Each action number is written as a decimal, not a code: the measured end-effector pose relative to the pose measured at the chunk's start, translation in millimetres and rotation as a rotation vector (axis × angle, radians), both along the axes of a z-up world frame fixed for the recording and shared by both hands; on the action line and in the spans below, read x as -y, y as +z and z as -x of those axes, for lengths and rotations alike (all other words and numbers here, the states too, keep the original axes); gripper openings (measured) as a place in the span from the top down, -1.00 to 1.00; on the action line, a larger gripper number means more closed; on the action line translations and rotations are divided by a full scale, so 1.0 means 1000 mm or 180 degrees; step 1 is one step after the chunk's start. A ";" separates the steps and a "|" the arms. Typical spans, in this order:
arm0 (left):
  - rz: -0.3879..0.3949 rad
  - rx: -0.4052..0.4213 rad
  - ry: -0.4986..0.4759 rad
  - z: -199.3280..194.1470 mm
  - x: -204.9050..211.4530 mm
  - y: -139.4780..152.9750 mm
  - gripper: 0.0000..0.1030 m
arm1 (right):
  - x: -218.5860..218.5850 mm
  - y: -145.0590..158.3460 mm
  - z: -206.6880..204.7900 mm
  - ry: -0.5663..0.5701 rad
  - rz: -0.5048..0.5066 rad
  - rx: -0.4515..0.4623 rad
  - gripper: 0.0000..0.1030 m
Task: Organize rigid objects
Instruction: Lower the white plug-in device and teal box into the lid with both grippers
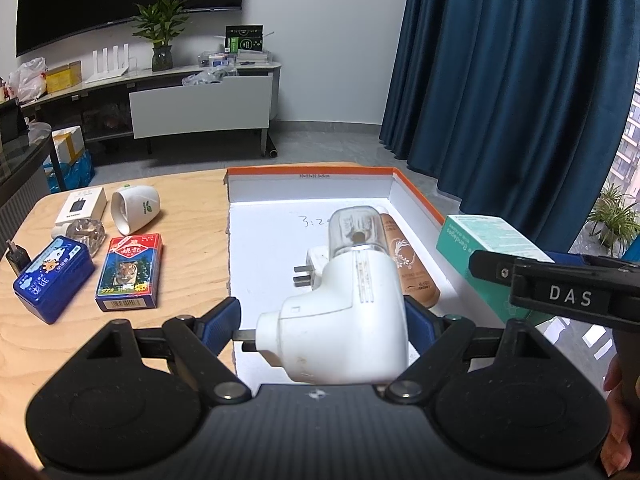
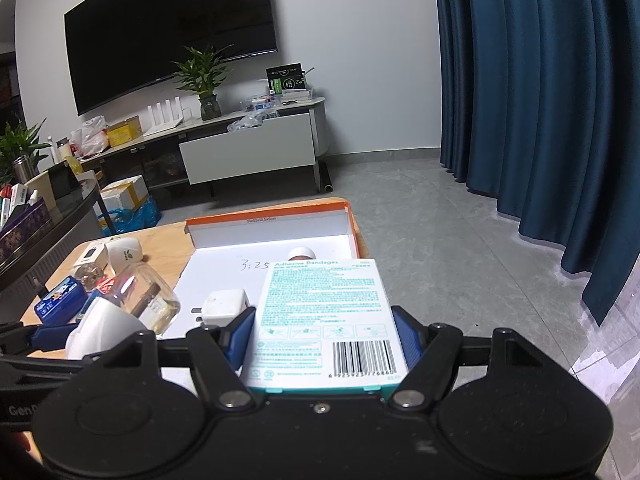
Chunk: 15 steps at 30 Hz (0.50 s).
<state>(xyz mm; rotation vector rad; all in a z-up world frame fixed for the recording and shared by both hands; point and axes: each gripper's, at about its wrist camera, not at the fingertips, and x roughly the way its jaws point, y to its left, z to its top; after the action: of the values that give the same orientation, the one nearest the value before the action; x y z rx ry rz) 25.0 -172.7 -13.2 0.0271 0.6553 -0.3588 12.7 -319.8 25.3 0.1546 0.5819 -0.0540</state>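
White plug-in vaporizer (image 1: 344, 316) in left tool (image 1: 320, 320)

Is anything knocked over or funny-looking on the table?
Yes. The white cup lies tipped on its side on the wooden table, open mouth facing the blue tin. Nothing looks spilled or broken.
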 end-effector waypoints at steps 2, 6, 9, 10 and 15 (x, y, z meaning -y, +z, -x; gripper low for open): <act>-0.0002 0.0001 -0.0004 0.000 0.000 0.000 -0.68 | 0.000 0.000 0.000 0.0001 0.0004 -0.0001 -0.64; -0.0003 -0.0004 -0.0011 0.000 0.001 0.000 -0.68 | 0.000 0.000 0.001 -0.0001 0.0001 0.0001 -0.64; 0.0006 -0.0012 0.0000 -0.002 0.000 -0.001 -0.68 | 0.000 0.000 0.001 0.0004 0.0001 -0.0006 -0.64; 0.0007 -0.0014 0.0003 -0.002 -0.001 -0.001 -0.68 | 0.000 -0.001 0.000 0.0007 0.0002 -0.0011 -0.64; 0.0004 -0.0023 -0.0005 -0.001 0.000 -0.002 -0.68 | 0.001 -0.002 0.000 0.0009 0.0002 -0.0017 -0.64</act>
<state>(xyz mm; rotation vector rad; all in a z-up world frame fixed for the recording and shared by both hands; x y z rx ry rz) 26.4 -173.1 -15.0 0.0251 0.6622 -0.3608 12.6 -320.6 23.1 0.1529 0.5873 -0.0519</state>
